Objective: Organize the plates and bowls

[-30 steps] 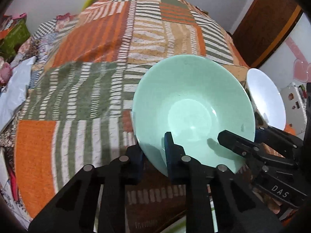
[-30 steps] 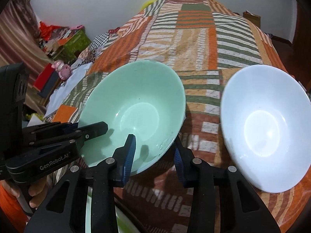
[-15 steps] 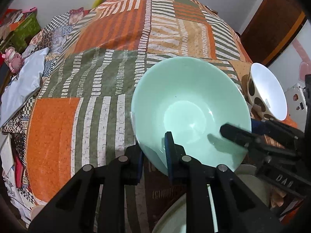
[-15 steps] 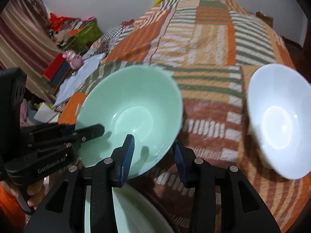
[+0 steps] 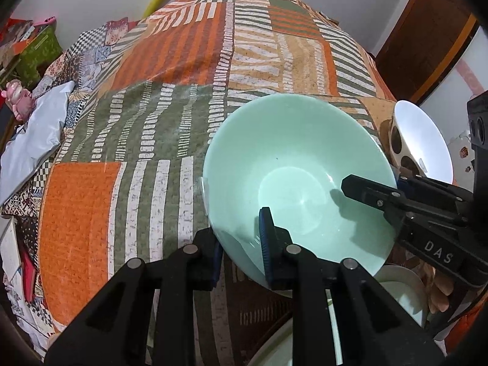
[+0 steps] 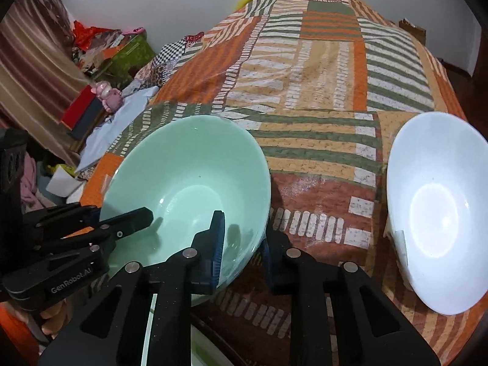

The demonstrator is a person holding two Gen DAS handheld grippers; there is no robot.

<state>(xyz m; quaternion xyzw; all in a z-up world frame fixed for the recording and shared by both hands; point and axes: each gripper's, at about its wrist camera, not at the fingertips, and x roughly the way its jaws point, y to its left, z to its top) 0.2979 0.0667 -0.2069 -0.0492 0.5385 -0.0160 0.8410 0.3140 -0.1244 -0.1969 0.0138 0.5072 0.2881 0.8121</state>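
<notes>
A mint green bowl (image 5: 292, 164) (image 6: 189, 180) is held above the patchwork bedspread by both grippers. My left gripper (image 5: 241, 241) is shut on its near left rim, one finger inside, one outside. My right gripper (image 6: 244, 244) is shut on its right rim; it shows in the left wrist view (image 5: 396, 198) too. A white bowl with brown spots outside (image 6: 436, 201) (image 5: 421, 137) sits tilted on the bed to the right. More pale dishes (image 5: 402, 292) lie below the green bowl, mostly hidden.
The striped orange, green and tan bedspread (image 5: 183, 91) stretches far ahead. Clutter lies left of the bed: a green box (image 6: 131, 52), a pink toy (image 6: 106, 94), white paper (image 5: 27, 149). A wooden door (image 5: 427, 36) stands at the right.
Both grippers carried the green bowl back toward the near edge and higher; the white bowl slid to the right of view. The pale dishes below came into view. Grips unchanged.
</notes>
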